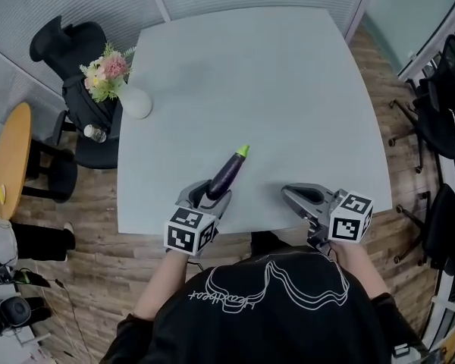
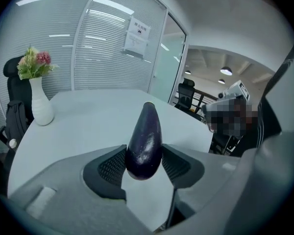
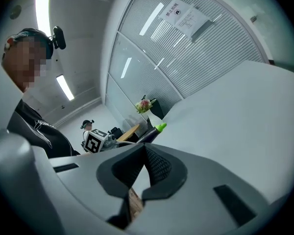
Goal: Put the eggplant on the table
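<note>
the left gripper (image 2: 144,154) has its jaws closed on the eggplant (image 2: 146,136), the ribbed pads pressing both sides of its thick, rounded end. the rest of the fruit sticks out ahead of the jaws, narrowing toward its green stem tip. in the head view the eggplant (image 1: 227,174) angles away from the left gripper (image 1: 211,194) over the near part of the worktop (image 1: 273,89), close to the front edge. it looks carried rather than laid down, though whether the tip touches the surface cannot be told.

the right gripper (image 3: 142,153) has its jaws drawn together at the tips with nothing between them. in the head view the right gripper (image 1: 297,193) sits just beside the left, also over the near edge.

the eggplant is likely light but firm, with a glossy, smooth skin that could slide in the pads. its taper makes the thick end the sounder place to hold, as it is held now. it probably bruises if squeezed hard or dropped, so lowering it until it rests along its length before letting go seems wise.

a white vase (image 1: 136,102) of flowers stands at the far left corner, well apart.
</note>
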A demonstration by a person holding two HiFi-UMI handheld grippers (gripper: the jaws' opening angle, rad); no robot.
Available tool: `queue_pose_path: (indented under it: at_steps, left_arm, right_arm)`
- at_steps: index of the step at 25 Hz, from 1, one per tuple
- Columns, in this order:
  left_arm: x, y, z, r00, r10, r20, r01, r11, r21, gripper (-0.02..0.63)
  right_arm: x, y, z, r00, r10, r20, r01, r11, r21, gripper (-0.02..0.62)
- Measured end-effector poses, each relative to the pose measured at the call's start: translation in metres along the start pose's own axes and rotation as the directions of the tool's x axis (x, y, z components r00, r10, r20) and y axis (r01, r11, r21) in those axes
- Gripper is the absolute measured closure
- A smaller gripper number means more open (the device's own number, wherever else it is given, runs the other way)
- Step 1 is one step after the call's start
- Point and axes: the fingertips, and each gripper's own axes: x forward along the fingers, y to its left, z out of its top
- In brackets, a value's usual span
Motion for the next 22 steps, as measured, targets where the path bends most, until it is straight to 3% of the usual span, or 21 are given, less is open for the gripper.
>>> queue_pose_path:
  at_steps: [7, 22]
  left_arm:
    - [0.029, 0.007, -0.020, 0.997, -0.021, -0.076, 0.019, 0.999, -0.029, 0.379]
    - [0.062, 0.025, -0.074, 0.977, 0.020, -0.214, -0.022, 1.000, -0.008, 0.379]
  right_arm:
    - [0.007, -0.015, -0.004, 0.999, -0.006, -0.034, 0.007, 1.000, 0.019, 0.589]
    - [0.009, -0.031, -0.017, 0.998, -0.030, -0.060, 0.033, 0.998, 0.053, 0.589]
